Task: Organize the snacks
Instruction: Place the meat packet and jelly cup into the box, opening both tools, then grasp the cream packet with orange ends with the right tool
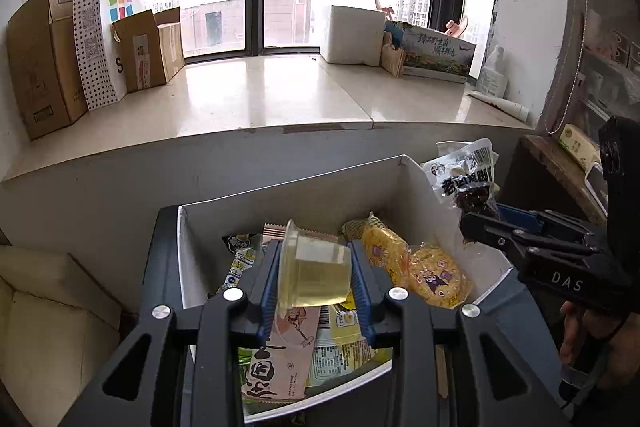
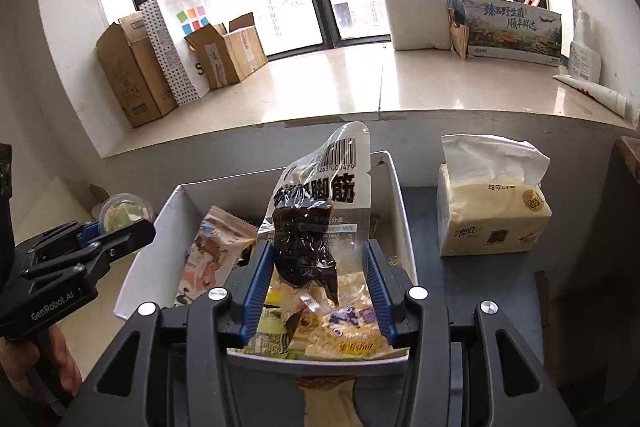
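While both items hang above the white box (image 1: 288, 187), entry reads as follows. Left tool (image 1: 316, 277): closed on a clear jelly cup (image 1: 316, 267), tilted on its side between the pads. Right tool (image 2: 316, 287): clamped on a clear packet of dark meat snack (image 2: 316, 219), held upright by its lower part. Box contents: yellow snack bags (image 1: 424, 275), a pink illustrated packet (image 1: 280, 367), other wrappers. Tissue pack (image 2: 492, 215): on the bench, just beside the box. Step judged: sorting items held over the box. Next move calls for carrying each to its proper place and releasing gently.
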Tool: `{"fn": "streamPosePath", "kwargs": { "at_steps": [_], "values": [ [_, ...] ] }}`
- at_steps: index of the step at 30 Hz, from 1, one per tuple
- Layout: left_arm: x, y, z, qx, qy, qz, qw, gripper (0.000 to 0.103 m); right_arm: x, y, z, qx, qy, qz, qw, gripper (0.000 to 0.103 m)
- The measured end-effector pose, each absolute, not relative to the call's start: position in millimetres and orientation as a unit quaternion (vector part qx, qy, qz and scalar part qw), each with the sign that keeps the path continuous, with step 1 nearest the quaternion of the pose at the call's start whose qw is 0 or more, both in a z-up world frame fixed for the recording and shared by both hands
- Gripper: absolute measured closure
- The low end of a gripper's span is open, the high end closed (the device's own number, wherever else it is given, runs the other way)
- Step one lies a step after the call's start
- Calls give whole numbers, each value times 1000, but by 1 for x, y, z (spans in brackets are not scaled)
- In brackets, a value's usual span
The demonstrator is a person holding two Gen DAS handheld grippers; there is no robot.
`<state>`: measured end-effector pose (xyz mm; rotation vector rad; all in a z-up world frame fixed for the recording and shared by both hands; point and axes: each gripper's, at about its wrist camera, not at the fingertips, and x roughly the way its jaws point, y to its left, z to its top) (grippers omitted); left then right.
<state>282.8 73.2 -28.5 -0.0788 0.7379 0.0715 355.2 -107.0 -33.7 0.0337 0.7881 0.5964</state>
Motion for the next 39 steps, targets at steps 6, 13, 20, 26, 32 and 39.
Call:
{"fn": "streamPosePath", "kwargs": {
  "at_steps": [6,13,20,26,32,39],
  "values": [
    [279,79,-38,-42,356,51,932,0,364,-104,-47,-14,388,278,879,0],
    [268,77,-32,-38,357,43,932,0,339,-103,-39,-46,359,281,889,0],
    [220,75,-15,-58,335,26,940,0,293,-118,-20,-13,328,310,892,0],
    [144,63,-22,-70,332,-4,941,0,222,-146,-36,10,305,344,888,0],
    [76,52,-56,-78,350,20,933,0,186,-166,-97,-14,351,317,881,0],
    [55,53,-88,-99,383,23,918,0,207,-153,-135,-38,407,307,859,0]
  ]
}}
